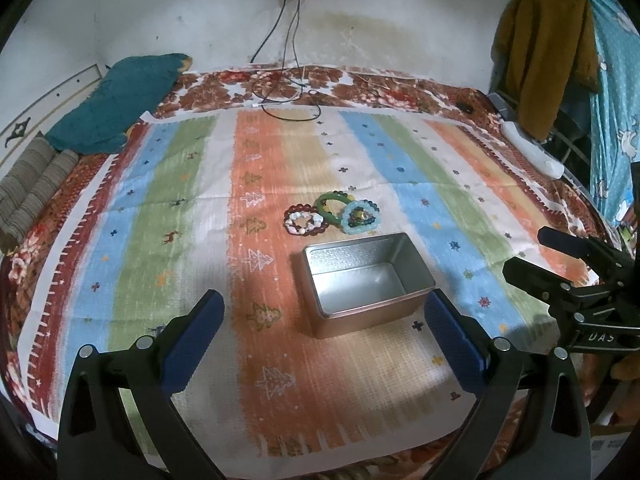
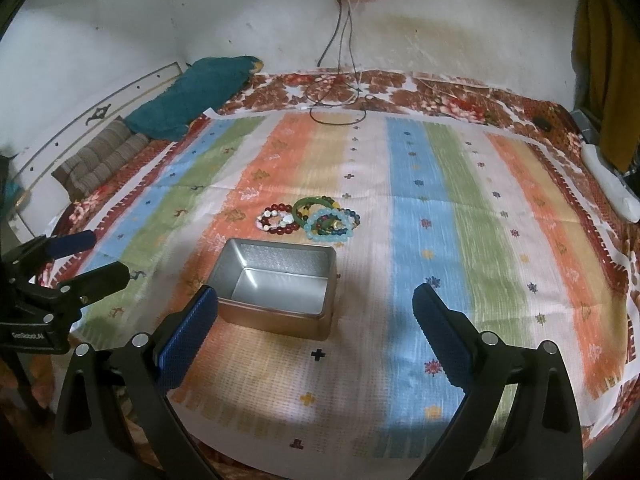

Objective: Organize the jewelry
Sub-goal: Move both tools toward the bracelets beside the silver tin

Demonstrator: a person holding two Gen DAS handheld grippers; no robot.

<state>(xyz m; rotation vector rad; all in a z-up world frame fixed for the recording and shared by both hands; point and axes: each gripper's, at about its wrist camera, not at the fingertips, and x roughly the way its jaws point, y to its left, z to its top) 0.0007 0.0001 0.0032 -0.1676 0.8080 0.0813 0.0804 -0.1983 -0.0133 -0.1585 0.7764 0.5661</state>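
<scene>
An open, empty metal tin [image 1: 366, 286] sits on a striped cloth [image 1: 180, 200]; it also shows in the right wrist view [image 2: 276, 286]. Just beyond it lies a cluster of bracelets: a dark red and white bead bracelet [image 1: 303, 221] [image 2: 276, 218], a green bangle [image 1: 332, 204] [image 2: 310, 206] and a pale blue bead bracelet [image 1: 360, 216] [image 2: 330, 224]. My left gripper [image 1: 326, 304] is open and empty, hovering in front of the tin. My right gripper [image 2: 316, 298] is open and empty, its left finger near the tin's front left corner.
A teal pillow [image 1: 120, 100] and a striped cushion [image 1: 32, 184] lie at the far left. Cables [image 1: 288, 96] run from a wall socket onto the bed. A white object [image 1: 532, 152] lies at the right edge. Clothes [image 1: 548, 48] hang at the right.
</scene>
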